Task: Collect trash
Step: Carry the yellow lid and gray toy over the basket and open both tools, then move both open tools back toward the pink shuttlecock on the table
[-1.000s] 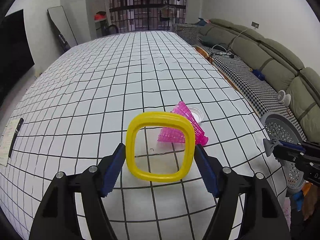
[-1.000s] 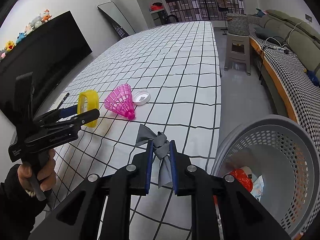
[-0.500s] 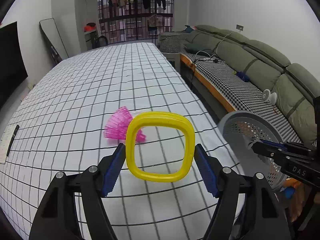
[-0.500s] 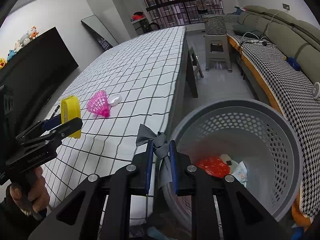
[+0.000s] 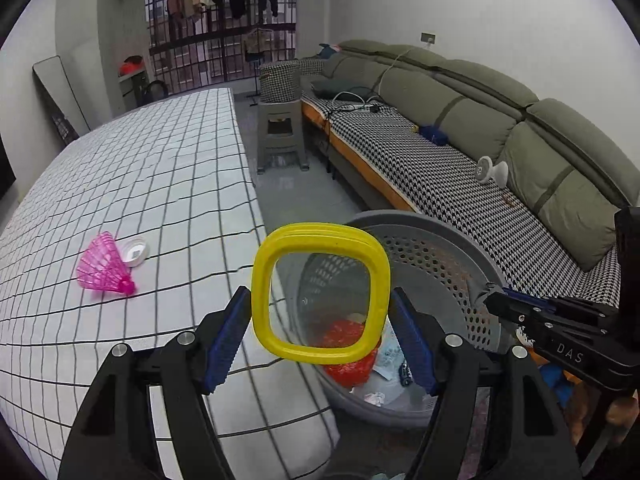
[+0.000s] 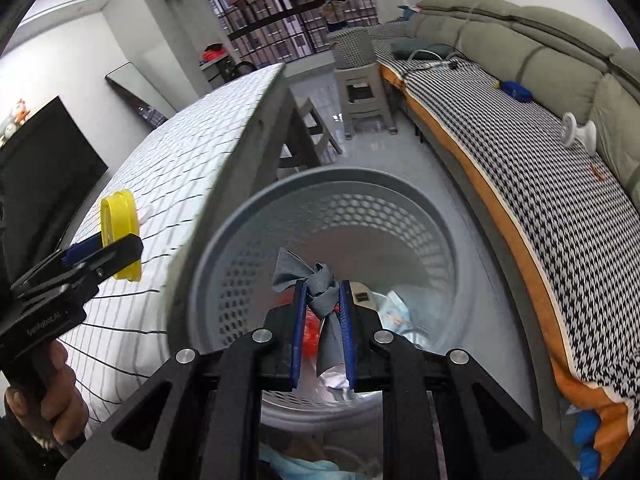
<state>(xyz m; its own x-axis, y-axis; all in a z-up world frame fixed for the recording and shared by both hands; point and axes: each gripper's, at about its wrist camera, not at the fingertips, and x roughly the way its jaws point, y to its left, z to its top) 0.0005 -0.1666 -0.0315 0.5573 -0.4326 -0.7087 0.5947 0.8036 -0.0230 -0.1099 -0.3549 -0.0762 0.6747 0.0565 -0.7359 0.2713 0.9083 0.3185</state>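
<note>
Item: my right hand-held gripper (image 6: 322, 320) clamps a knotted grey rag (image 6: 320, 300) above the grey perforated basket (image 6: 360, 184); release squarely over its opening. My left hand-held gripper (image 5: 320, 332) pinches a yellow ring (image 5: 320, 292), next to drop.

From where I'm at, the table (image 5: 168, 184) wears a white cloth with a black grid. Lying on it near the right edge is a pink shuttlecock (image 5: 105, 266) on its side, with a small white lid (image 5: 135, 252) touching its skirt. The grey perforated basket (image 5: 452, 256) stands on the floor (image 5: 296, 196), just beside that right edge.
</note>
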